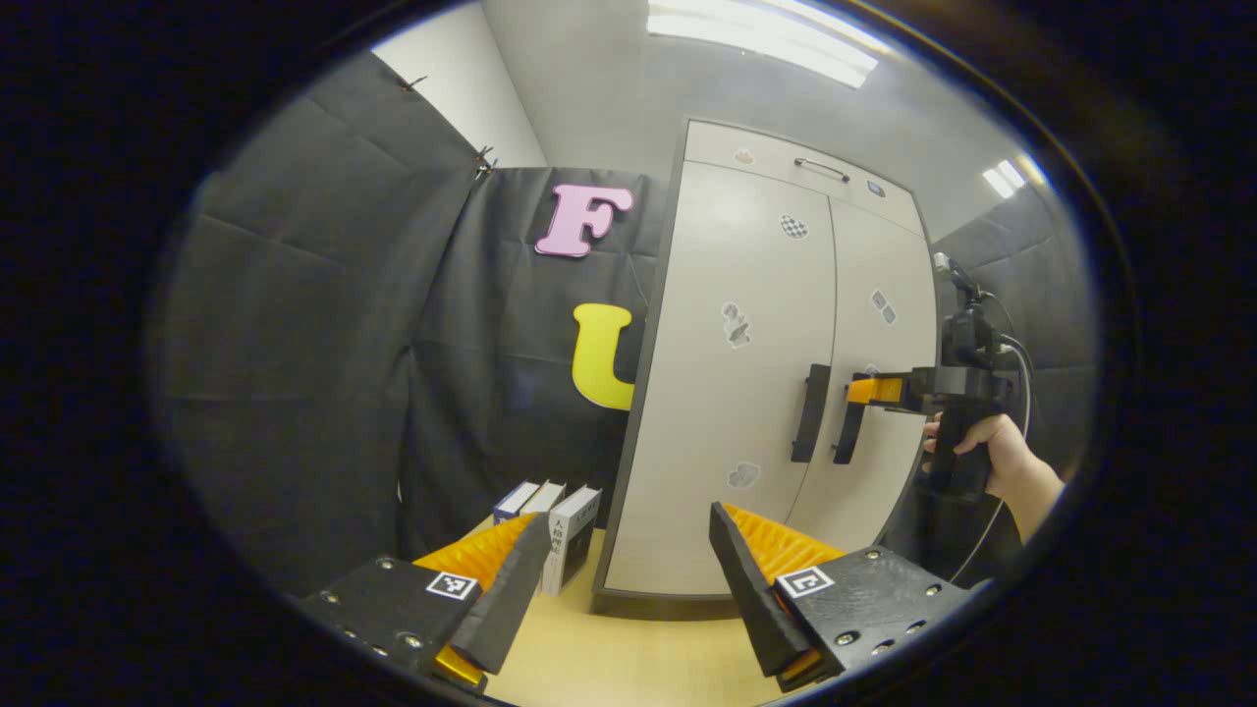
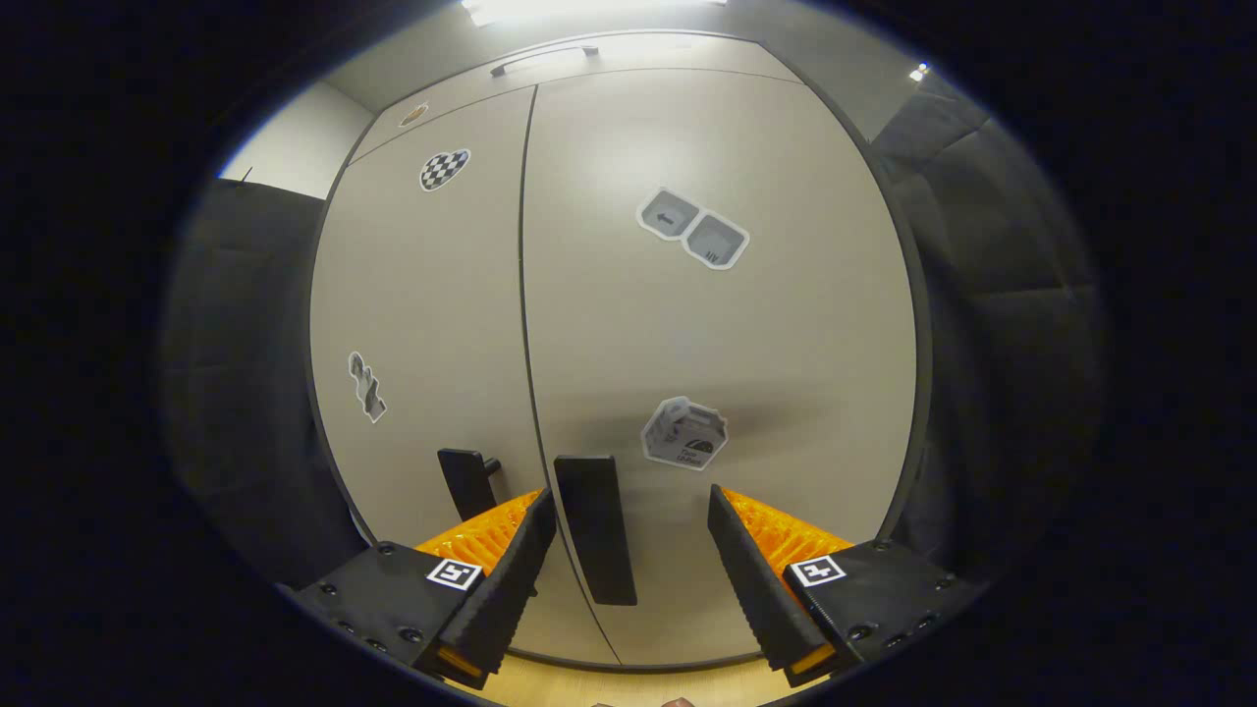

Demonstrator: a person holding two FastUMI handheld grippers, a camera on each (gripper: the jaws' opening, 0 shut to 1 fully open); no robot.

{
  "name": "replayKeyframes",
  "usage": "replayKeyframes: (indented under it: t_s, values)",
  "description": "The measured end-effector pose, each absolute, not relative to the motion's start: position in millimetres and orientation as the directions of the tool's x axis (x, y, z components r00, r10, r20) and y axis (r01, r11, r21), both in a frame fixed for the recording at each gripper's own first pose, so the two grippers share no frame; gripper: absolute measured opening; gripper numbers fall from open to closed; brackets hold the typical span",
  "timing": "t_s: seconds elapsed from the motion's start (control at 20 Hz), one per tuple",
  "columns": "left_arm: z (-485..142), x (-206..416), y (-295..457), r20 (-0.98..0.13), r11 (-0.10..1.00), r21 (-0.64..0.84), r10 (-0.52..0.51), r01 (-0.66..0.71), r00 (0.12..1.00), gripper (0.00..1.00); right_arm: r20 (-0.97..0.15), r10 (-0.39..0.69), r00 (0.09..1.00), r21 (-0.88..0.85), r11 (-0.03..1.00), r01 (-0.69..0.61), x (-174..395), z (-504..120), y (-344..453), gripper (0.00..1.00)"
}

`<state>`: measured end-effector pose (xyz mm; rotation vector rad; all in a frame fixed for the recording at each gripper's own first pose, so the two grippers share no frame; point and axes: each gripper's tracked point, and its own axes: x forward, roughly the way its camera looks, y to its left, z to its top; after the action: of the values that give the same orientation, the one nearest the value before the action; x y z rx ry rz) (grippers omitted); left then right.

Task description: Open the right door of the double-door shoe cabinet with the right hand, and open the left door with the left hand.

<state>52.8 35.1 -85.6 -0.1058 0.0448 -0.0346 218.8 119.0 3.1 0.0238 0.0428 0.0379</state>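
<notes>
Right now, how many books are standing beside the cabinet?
3: a blue-spined book, a white one and a grey one, side by side left of the shoe cabinet. More may be hidden.

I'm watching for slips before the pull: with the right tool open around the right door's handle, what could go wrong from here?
1. The right tool is open with the right handle between its fingers, nearer the left one; closing off-centre may slip.
2. The left handle sits close by, so that finger could bump it.
3. The left tool hangs low before the left door, away from its handle.
</notes>
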Motion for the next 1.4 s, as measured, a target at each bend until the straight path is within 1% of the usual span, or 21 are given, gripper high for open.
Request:
replayKeyframes:
  t_s: [0.25, 0.3, 0.35, 0.4, 0.45, 0.55, 0.6, 0.65, 0.7, 0.75, 0.8, 0.85, 0.9, 0.95, 1.0, 1.05, 1.1, 1.2, 1.25, 1.3, 1.4]
  values:
    - [-96, 55, 50, -0.062, 0.992, -0.117, -0.051, 0.044, 0.997, 0.94, -0.091, 0.014, 0.996, 0.023, 1.000, -0.012, 237, -13, 129, 0.97]
    - [-98, 56, 53, -0.069, 0.992, -0.120, -0.049, 0.040, 0.996, 0.94, -0.105, 0.018, 0.994, 0.030, 0.999, -0.015, 239, -15, 132, 0.92]
    - [-102, 56, 56, -0.073, 0.991, -0.125, -0.046, 0.036, 0.996, 0.94, -0.119, 0.016, 0.993, 0.031, 0.999, -0.012, 240, -18, 133, 0.83]
    - [-103, 55, 60, -0.075, 0.991, -0.132, -0.043, 0.033, 0.996, 0.94, -0.130, 0.012, 0.991, 0.031, 0.999, -0.008, 241, -20, 134, 0.78]
    - [-105, 52, 64, -0.076, 0.990, -0.138, -0.040, 0.030, 0.996, 0.94, -0.137, 0.012, 0.990, 0.037, 0.999, -0.007, 243, -21, 134, 0.68]
    - [-108, 48, 68, -0.081, 0.989, -0.143, -0.040, 0.028, 0.996, 0.94, -0.176, 0.030, 0.984, 0.091, 0.996, -0.014, 243, -27, 140, 0.56]
    - [-111, 47, 69, -0.089, 0.989, -0.146, -0.043, 0.030, 0.995, 0.94, -0.174, 0.011, 0.985, 0.103, 0.995, 0.007, 244, -25, 136, 0.44]
    - [-113, 46, 69, -0.096, 0.988, -0.151, -0.045, 0.030, 0.994, 0.94, -0.180, 0.018, 0.983, 0.106, 0.994, 0.001, 246, -27, 136, 0.39]
    - [-115, 46, 69, -0.100, 0.987, -0.158, -0.046, 0.029, 0.994, 0.94, -0.172, 0.020, 0.985, 0.092, 0.996, -0.004, 244, -26, 135, 0.41]
    - [-117, 46, 67, -0.105, 0.986, -0.164, -0.048, 0.030, 0.993, 0.94, -0.167, 0.022, 0.986, 0.068, 0.998, -0.011, 243, -26, 135, 0.31]
    - [-118, 46, 66, -0.109, 0.985, -0.169, -0.052, 0.033, 0.993, 0.94, -0.160, 0.020, 0.987, 0.030, 0.999, -0.015, 242, -26, 134, 0.34]
    - [-119, 46, 62, -0.111, 0.985, -0.170, -0.058, 0.039, 0.992, 0.94, -0.145, 0.024, 0.989, 0.015, 1.000, -0.022, 244, -27, 136, 0.21]
    - [-119, 44, 59, -0.115, 0.986, -0.163, -0.065, 0.046, 0.991, 0.94, -0.130, 0.043, 0.991, -0.001, 0.999, -0.043, 244, -26, 136, 0.23]
    - [-121, 43, 55, -0.121, 0.987, -0.150, -0.069, 0.051, 0.990, 0.94, -0.112, 0.057, 0.992, -0.009, 0.998, -0.059, 246, -25, 135, 0.12]
    - [-123, 42, 51, -0.129, 0.989, -0.134, -0.073, 0.056, 0.989, 0.95, -0.109, 0.075, 0.991, 0.002, 0.997, -0.075, 242, -26, 136, 0.08]
    - [-124, 40, 46, -0.136, 0.991, -0.119, -0.080, 0.063, 0.987, 0.95, -0.117, 0.092, 0.989, 0.009, 0.996, -0.091, 241, -26, 136, 0.10]
    - [-126, 38, 41, -0.142, 0.991, -0.109, -0.088, 0.073, 0.986, 0.95, -0.127, 0.104, 0.986, 0.009, 0.995, -0.104, 240, -27, 136, 0.07]
    - [-127, 33, 31, -0.151, 0.991, -0.102, -0.099, 0.084, 0.984, 0.94, -0.134, 0.122, 0.983, 0.005, 0.992, -0.123, 235, -28, 135, 0.10]
    - [-129, 31, 26, -0.154, 0.991, -0.100, -0.102, 0.088, 0.983, 0.95, -0.133, 0.128, 0.983, 0.009, 0.992, -0.128, 232, -28, 136, 0.07]
    - [-128, 28, 23, -0.153, 0.991, -0.099, -0.105, 0.090, 0.983, 0.94, -0.128, 0.134, 0.983, 0.010, 0.991, -0.134, 228, -28, 137, 0.10]
    - [-130, 24, 16, -0.155, 0.990, -0.107, -0.108, 0.092, 0.982, 0.94, -0.122, 0.144, 0.982, 0.011, 0.990, -0.144, 222, -28, 137, 0.10]
